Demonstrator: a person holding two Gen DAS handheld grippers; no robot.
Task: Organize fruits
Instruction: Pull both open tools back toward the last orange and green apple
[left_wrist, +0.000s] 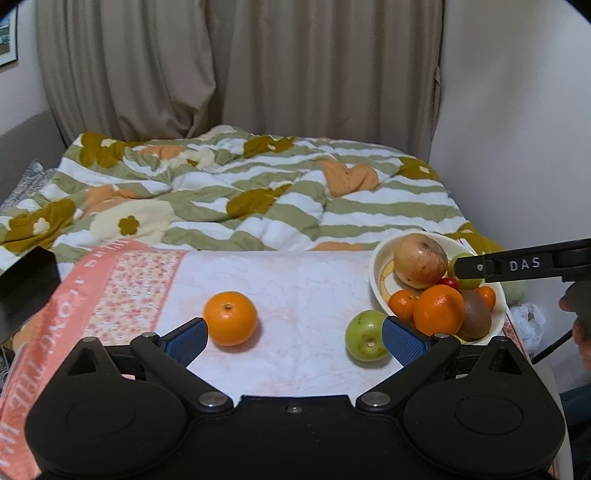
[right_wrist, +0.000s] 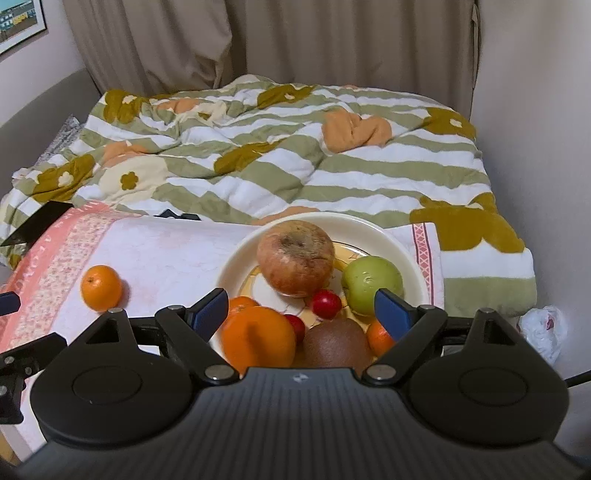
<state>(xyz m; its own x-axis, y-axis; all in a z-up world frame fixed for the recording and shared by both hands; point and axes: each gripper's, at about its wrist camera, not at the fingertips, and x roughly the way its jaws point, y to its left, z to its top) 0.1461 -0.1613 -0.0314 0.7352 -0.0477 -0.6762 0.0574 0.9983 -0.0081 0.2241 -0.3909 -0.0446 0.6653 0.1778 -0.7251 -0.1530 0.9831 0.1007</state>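
Note:
A cream bowl (right_wrist: 369, 225) holds a big reddish apple (right_wrist: 295, 258), a green apple (right_wrist: 369, 280), a large orange (right_wrist: 258, 339), a kiwi (right_wrist: 338, 345) and small red fruits (right_wrist: 325, 302). My right gripper (right_wrist: 301, 304) hangs open just above this pile, with nothing in its jaws. On the cloth left of the bowl (left_wrist: 380, 258) lie a loose orange (left_wrist: 229, 318) and a loose green apple (left_wrist: 365, 339). My left gripper (left_wrist: 295, 332) is open over the cloth; each fruit lies just past one fingertip. One right finger (left_wrist: 517, 265) reaches over the bowl.
A pink and white cloth (left_wrist: 295, 280) covers the work surface. A striped floral quilt (left_wrist: 221, 192) lies behind it, with curtains and a wall beyond. A black object (left_wrist: 26, 288) sits at the left edge. A white plastic bag (right_wrist: 543, 328) lies at the right.

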